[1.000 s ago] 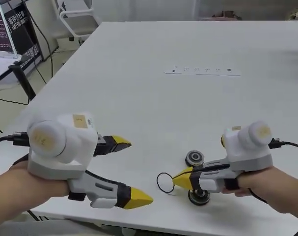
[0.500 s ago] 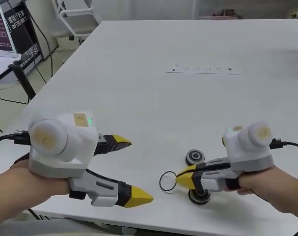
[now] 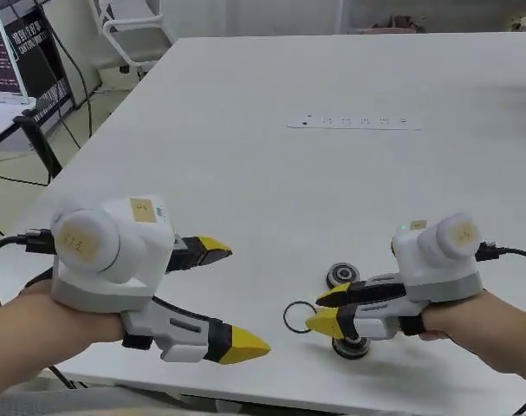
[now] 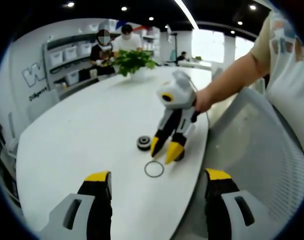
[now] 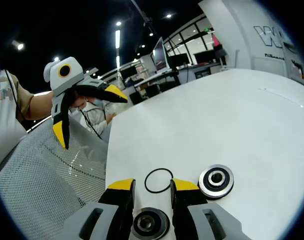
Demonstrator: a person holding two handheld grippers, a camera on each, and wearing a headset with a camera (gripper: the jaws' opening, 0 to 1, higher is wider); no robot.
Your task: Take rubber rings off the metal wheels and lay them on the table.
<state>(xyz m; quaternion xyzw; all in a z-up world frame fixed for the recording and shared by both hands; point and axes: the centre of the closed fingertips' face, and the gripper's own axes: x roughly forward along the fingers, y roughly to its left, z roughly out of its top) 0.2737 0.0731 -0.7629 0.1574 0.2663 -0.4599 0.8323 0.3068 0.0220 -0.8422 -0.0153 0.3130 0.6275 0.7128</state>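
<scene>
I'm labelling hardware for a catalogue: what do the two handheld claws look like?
The left claw and right claw match: white-and-grey bodies, black jaws with yellow tips, a black cable trailing from each. The person wears a pale short sleeve.

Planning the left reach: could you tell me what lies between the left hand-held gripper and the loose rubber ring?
Bare table up to the rubber ring, in the left gripper view.

Left gripper (image 3: 237,302), right gripper (image 3: 319,312): white-grey bodies, black jaws, yellow tips. Black cable (image 3: 508,254) trails behind each. Pale short-sleeved shirt (image 4: 292,75), faint print on sleeve.
</scene>
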